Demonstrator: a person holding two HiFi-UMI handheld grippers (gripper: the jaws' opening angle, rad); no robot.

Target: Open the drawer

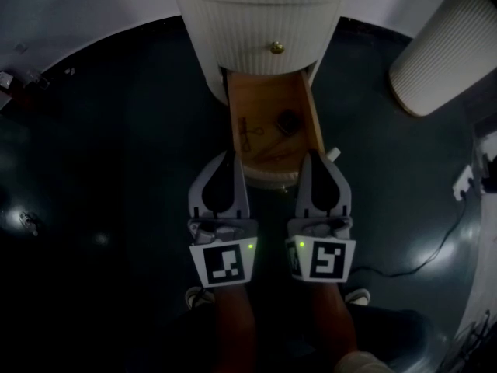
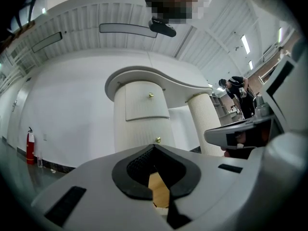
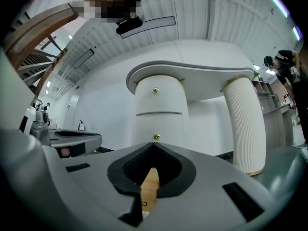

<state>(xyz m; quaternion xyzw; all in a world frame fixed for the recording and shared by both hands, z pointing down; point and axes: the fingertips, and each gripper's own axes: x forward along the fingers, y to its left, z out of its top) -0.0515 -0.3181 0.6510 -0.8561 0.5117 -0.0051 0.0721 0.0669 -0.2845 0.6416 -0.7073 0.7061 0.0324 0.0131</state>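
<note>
The white ribbed cabinet [image 1: 256,14] has its lower drawer [image 1: 314,115] pulled far out, showing a wooden inside. A small dark object [image 1: 287,123] and a thin metal piece [image 1: 247,133] lie in it. Above it, the upper drawer with a brass knob [image 1: 276,48] stays closed. My left gripper [image 1: 227,155] and right gripper [image 1: 317,155] hover side by side over the drawer's front corners, both shut with nothing held. In the left gripper view the jaws of the left gripper [image 2: 154,147] meet below a knob [image 2: 157,139]. The right gripper [image 3: 154,143] looks the same.
A second ribbed white column [image 1: 443,49] stands to the right on the dark glossy floor. A cable [image 1: 419,263] runs across the floor at the lower right. The holder's shoes [image 1: 198,298] are just behind the grippers. A fire extinguisher [image 2: 30,146] stands by the far wall.
</note>
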